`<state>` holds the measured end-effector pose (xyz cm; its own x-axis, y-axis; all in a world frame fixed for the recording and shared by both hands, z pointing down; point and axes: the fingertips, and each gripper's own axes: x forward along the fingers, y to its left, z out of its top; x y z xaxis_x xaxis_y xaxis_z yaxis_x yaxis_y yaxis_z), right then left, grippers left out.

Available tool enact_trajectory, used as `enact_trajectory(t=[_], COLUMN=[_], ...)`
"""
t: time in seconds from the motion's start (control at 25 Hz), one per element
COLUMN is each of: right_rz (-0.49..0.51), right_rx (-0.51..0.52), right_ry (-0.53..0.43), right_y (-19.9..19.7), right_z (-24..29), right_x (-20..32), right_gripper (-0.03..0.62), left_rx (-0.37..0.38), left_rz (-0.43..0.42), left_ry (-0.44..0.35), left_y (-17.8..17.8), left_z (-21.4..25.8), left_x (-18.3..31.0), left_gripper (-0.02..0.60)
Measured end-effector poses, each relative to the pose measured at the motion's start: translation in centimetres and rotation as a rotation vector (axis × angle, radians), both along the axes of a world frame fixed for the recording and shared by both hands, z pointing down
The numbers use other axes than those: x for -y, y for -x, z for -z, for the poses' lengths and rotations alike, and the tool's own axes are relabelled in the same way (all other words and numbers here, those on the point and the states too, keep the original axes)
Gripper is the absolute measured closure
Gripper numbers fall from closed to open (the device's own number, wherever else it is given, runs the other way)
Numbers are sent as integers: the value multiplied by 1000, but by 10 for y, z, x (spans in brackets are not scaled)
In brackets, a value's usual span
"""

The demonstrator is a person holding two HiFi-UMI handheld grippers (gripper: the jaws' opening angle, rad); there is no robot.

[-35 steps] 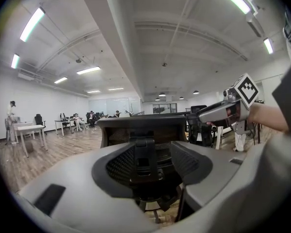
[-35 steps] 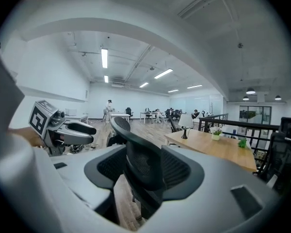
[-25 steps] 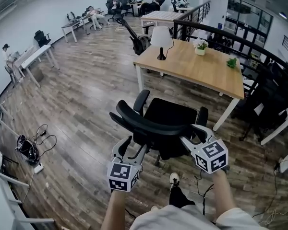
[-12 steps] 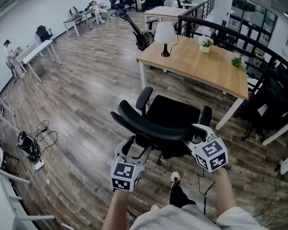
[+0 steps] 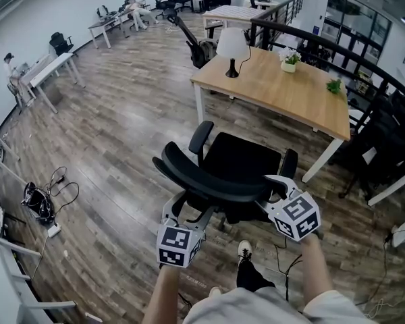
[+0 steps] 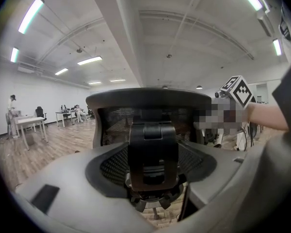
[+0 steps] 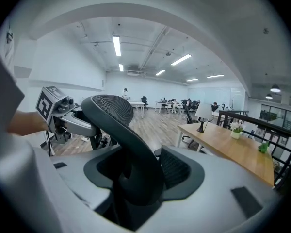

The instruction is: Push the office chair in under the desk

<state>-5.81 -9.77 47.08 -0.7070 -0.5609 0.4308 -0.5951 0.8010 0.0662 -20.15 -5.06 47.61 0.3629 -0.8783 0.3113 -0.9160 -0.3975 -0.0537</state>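
Observation:
The black office chair (image 5: 239, 159) stands on the wood floor with its seat facing the wooden desk (image 5: 283, 93), a short gap away from it. Its curved mesh backrest (image 5: 206, 179) is nearest me. My left gripper (image 5: 187, 219) is low behind the backrest's left part. In the left gripper view the jaws of the left gripper (image 6: 153, 198) are opening wide, with the backrest's centre bracket (image 6: 153, 152) between them, untouched. My right gripper (image 5: 277, 189) is at the backrest's right end. Its jaws stand wide either side of the backrest edge (image 7: 131, 144) in the right gripper view.
A white lamp (image 5: 231, 46) and two small plants (image 5: 291, 60) stand on the desk. A railing (image 5: 337, 52) and dark chairs (image 5: 381, 147) lie to the right. Cables and a bag (image 5: 39, 208) lie on the floor at left. My shoe (image 5: 245, 252) is just behind the chair.
The head view has shifted slightly. The chair and both grippers keep almost the same places behind the backrest.

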Motion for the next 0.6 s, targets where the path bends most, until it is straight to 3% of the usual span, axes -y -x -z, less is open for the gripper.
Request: enact_trajectory(t=[0.6], right_rz=[63], right_rx=[-34], right_ry=[-3], right_y=[11], right_z=[-14], right_x=[12], right_gripper=[390], left_rx=[-28], left_rz=[-8], left_ry=[-11], left_y=[-2], left_z=[-1], left_x=[13], left_gripper=[249])
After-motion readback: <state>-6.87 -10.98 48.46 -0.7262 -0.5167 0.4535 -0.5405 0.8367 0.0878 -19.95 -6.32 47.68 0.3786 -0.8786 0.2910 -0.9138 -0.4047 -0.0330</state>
